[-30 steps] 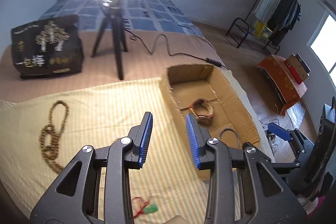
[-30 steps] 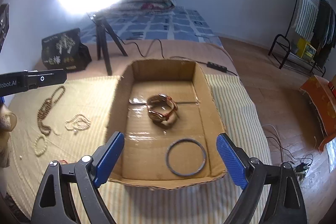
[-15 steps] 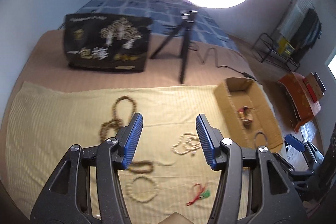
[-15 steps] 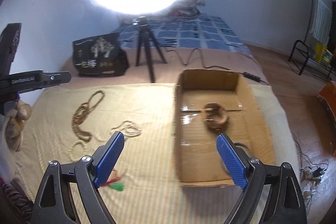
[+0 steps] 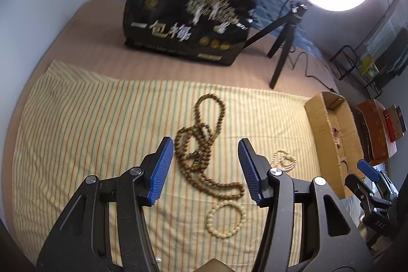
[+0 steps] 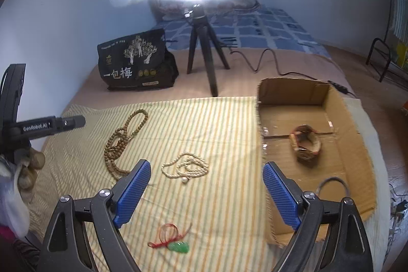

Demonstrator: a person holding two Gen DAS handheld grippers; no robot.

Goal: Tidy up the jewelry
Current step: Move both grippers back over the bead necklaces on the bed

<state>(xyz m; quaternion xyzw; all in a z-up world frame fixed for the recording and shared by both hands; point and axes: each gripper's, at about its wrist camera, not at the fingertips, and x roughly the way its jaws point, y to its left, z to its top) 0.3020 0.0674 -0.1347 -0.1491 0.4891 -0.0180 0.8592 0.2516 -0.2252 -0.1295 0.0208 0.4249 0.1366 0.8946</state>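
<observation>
Holding our left tool (image 5: 206, 167) half spread with nothing between its jaws, which have just been opening, we have the brown bead necklace (image 5: 204, 144) straight ahead of it on the striped cloth (image 5: 89, 124) over the bed, its long axis running away from us. Our right tool (image 6: 206, 193) stands wide and empty above the white pearl strand (image 6: 186, 167), the cardboard box (image 6: 357, 170) just to its right. We judge the left nearer the brown beads.
</observation>
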